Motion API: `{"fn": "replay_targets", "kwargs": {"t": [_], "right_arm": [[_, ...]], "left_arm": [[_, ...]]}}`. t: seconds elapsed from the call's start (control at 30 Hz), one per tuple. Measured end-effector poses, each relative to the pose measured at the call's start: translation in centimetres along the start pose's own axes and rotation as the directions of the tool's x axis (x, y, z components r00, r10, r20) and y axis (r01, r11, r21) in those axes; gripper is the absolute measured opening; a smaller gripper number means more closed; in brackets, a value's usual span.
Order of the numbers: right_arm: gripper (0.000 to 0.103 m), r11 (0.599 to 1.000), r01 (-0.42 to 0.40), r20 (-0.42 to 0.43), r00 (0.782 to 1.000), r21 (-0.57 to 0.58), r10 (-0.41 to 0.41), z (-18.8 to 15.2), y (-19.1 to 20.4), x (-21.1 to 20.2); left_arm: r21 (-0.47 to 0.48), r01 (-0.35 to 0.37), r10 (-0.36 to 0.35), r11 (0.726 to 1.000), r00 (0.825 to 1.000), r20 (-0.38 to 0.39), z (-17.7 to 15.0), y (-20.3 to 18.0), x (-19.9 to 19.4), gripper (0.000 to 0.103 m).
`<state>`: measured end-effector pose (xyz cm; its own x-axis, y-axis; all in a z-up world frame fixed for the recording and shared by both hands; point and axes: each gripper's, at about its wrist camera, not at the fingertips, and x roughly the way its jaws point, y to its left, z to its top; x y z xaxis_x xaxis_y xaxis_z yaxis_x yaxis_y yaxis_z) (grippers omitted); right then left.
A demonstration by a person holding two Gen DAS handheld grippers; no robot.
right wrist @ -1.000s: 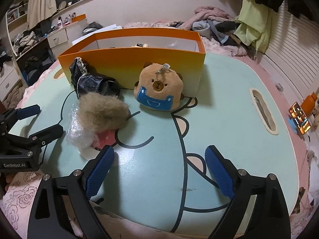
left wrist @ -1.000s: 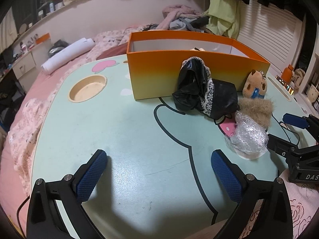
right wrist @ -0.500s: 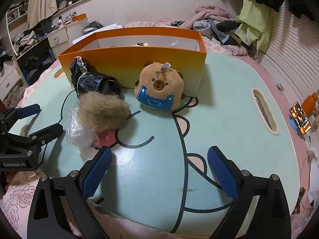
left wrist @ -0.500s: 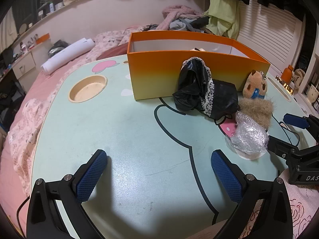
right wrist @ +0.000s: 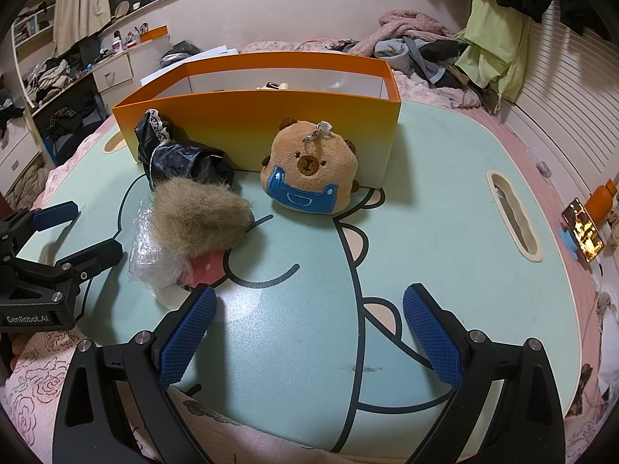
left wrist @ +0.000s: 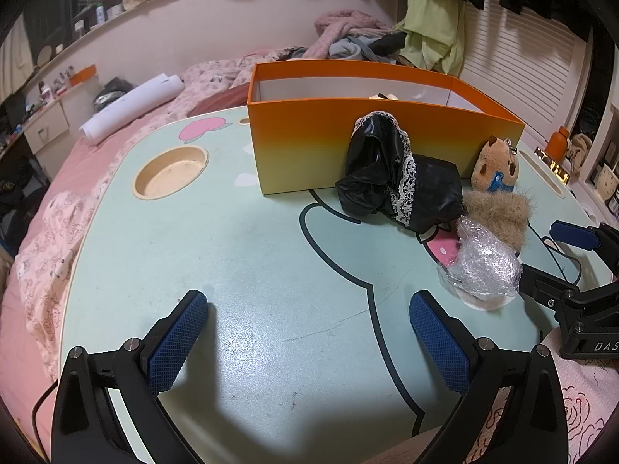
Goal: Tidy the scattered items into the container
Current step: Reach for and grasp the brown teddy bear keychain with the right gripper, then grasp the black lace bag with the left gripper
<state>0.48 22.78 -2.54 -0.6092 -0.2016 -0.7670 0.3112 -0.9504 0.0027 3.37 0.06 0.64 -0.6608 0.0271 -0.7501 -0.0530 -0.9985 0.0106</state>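
An orange box (left wrist: 348, 147) (right wrist: 247, 123) stands at the back of the mint table. In front of it lie a black lace-trimmed cloth (left wrist: 398, 181) (right wrist: 182, 158), a brown bear plush (right wrist: 309, 170) (left wrist: 497, 164), a tan furry piece (right wrist: 197, 216) (left wrist: 499, 208) and a clear plastic bag (left wrist: 483, 266) (right wrist: 154, 259). My left gripper (left wrist: 309, 328) is open and empty over bare table. My right gripper (right wrist: 309, 324) is open and empty, its left pad (right wrist: 189, 328) close to the plastic bag. Each gripper shows at the edge of the other's view.
A round cup recess (left wrist: 170, 170) sits in the table at the left, a slot (right wrist: 510, 216) at the right. A phone (right wrist: 582, 228) and orange bottle (right wrist: 599, 197) lie beyond the right edge. Bedding and clothes surround the table.
My right gripper has edged slightly forward toward the items. The left gripper and all items are still.
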Motion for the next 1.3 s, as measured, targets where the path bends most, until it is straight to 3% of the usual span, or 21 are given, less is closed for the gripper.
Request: {"fn": "replay_targets", "kwargs": {"t": [0.23, 0.3, 0.47, 0.63, 0.73, 0.77, 0.8, 0.83, 1.0, 1.2, 1.3], "right_arm": [[0.098, 0.998, -0.045, 0.016, 0.999, 0.038, 0.044, 0.1, -0.5, -0.2], [0.097, 0.991, -0.094, 0.023, 0.995, 0.096, 0.092, 0.5, -1.4, -0.3], [0.097, 0.943, -0.134, 0.055, 0.991, 0.305, 0.123, 2.5, -3.9, 0.0], [0.097, 0.953, -0.120, 0.045, 0.993, 0.279, 0.112, 5.1, -2.5, 1.1], [0.086, 0.969, -0.085, 0.018, 0.996, 0.232, 0.083, 6.2, -1.4, 2.0], [0.072, 0.974, -0.068, -0.008, 0.997, 0.215, 0.071, 6.3, -1.0, 2.5], [0.051, 0.976, -0.065, -0.034, 0.997, 0.207, 0.073, 6.4, -1.3, 3.1], [0.049, 0.975, -0.075, -0.049, 0.995, 0.207, 0.086, 6.3, -1.4, 3.4], [0.045, 0.973, -0.135, 0.038, 0.991, 0.185, 0.130, 4.5, -2.2, 0.3], [0.045, 0.993, -0.071, 0.050, 0.997, 0.098, 0.067, 0.3, -2.1, -1.6], [0.046, 0.990, -0.087, 0.075, 0.994, 0.111, 0.079, -0.6, -2.4, -1.7]], "left_arm": [[-0.001, 0.001, -0.001, 1.000, 1.000, 0.000, 0.0, 0.0, 0.0, 0.103], [0.000, 0.000, 0.000, 1.000, 1.000, 0.000, 0.0, 0.0, 0.0, 0.103], [-0.001, 0.000, 0.000, 1.000, 1.000, 0.000, -0.1, 0.0, 0.0, 0.103], [-0.001, 0.000, 0.000, 1.000, 1.000, 0.001, -0.1, 0.0, 0.0, 0.103], [-0.001, 0.000, 0.000, 1.000, 1.000, 0.001, -0.1, 0.0, 0.0, 0.103], [-0.001, 0.000, 0.000, 1.000, 1.000, 0.001, -0.1, 0.0, 0.0, 0.103], [-0.001, 0.000, 0.000, 1.000, 1.000, 0.001, -0.1, 0.0, 0.0, 0.103], [-0.001, 0.000, 0.000, 1.000, 1.000, 0.001, -0.1, 0.0, 0.0, 0.103], [-0.002, 0.000, 0.000, 1.000, 1.000, 0.001, -0.2, 0.0, 0.0, 0.103], [-0.001, -0.001, 0.001, 1.000, 1.000, -0.001, -0.2, 0.0, 0.0, 0.103], [-0.004, -0.007, 0.007, 1.000, 1.000, -0.012, -0.1, 0.0, 0.0, 0.103]]}}
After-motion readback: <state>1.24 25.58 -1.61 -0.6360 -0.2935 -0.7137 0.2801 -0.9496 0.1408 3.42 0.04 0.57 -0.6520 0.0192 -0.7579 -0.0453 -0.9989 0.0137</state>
